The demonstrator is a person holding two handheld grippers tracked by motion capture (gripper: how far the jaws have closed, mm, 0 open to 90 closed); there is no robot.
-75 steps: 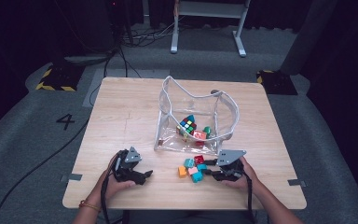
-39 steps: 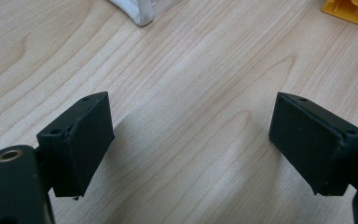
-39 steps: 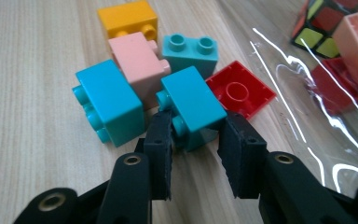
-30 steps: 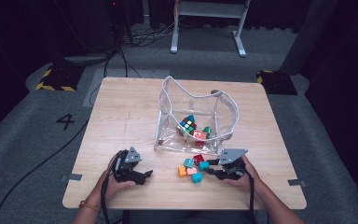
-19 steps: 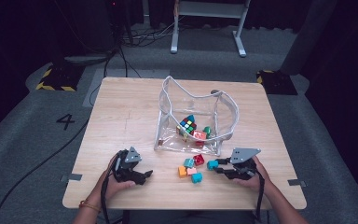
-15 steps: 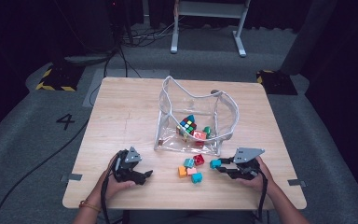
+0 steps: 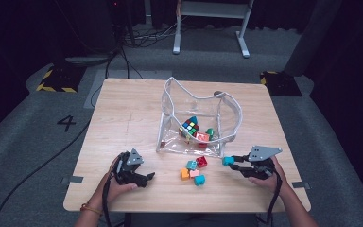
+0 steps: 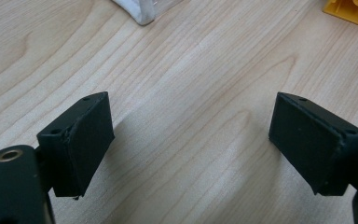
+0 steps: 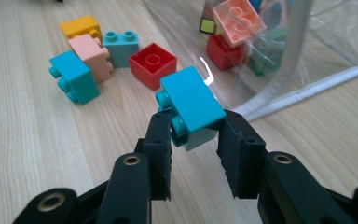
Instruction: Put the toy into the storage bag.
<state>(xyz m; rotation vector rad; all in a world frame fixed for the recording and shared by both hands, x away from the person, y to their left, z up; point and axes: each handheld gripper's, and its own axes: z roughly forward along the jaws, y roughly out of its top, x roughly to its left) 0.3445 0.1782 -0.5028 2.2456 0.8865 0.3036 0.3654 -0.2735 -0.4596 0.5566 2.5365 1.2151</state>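
Surface: wooden table (image 7: pixel 123 118), clear bag (image 7: pixel 199 124) at centre.
Right gripper (image 9: pixel 195 135): clamps teal brick (image 9: pixel 193 105), probably lifted, beside bag.
Left gripper (image 8: pixel 191 140): jaws apart, empty.

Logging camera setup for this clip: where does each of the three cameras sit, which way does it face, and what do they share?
High view: above the person's side, facing forward and down on the table; forearms, left gripper, right gripper.
Left gripper view: on the left gripper, facing bare wood between open jaws.
Right gripper view: on the right gripper, facing the clear bag.
Shared: high and right gripper views both show the teal brick clamped.
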